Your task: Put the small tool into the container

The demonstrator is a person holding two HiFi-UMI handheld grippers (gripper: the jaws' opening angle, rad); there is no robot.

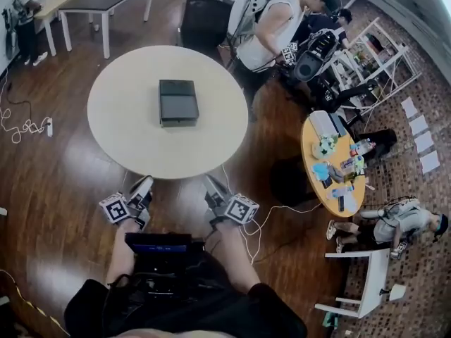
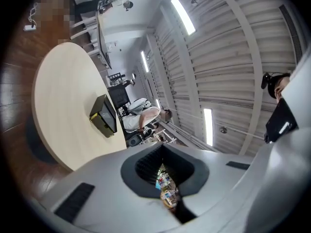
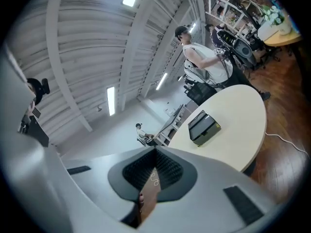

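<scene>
Head view: the left gripper [image 1: 143, 186] and the right gripper [image 1: 213, 186] were held close to the body, just short of the near edge of the round surface [image 1: 120, 129]. In both gripper views the fingers [image 2: 146, 168] were seen pressed together with nothing between them. It was judged that fingers so closed could take hold of nothing, and that a one-sided push on the dark container [image 1: 177, 102] might slide it across the smooth top. The container was set flat at the middle of the surface, lid down, well beyond the fingers. No small tool was found in any view: it might have been shut inside the container or left out of sight.
</scene>
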